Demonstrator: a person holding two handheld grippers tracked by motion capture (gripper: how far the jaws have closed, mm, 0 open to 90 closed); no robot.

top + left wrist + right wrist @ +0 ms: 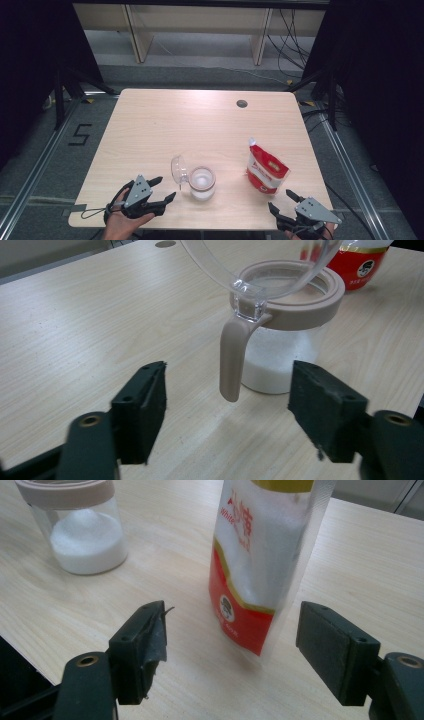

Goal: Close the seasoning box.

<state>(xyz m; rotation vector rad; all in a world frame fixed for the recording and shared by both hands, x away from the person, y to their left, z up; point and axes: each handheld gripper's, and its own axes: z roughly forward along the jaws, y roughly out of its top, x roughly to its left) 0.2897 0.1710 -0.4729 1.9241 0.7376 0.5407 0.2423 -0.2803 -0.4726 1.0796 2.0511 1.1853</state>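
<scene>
From the high view, a clear jar [202,183] part-filled with white granules stands near the front edge of the desk [165,125], its hinged transparent lid [179,170] flipped up and back to the jar's left, which leaves the mouth free for filling. To its right, well apart, a red and white pouch of white sugar [265,169] stands upright with its top corner cut open, probably ready for pouring. The left claw [164,189] lies just left of the jar, spread and pointing at it; the right claw [281,201] sits at the front right corner, spread, just short of the pouch. In the left gripper view, the jar's beige handle [232,357] hangs between the two black jaws, which stand clear of it on both sides, so nothing is pinched; this looks like a line-up for steadying the jar by its handle. The beige collar [320,305] rings the mouth, and the lid arches above it. In the right gripper view, the pouch [260,565] stands between the wide-spread jaws without touching either, and the approach seems aimed at its lower red part, where the filled pack is likely firmest. The jar [85,530] stands farther off at upper left.
</scene>
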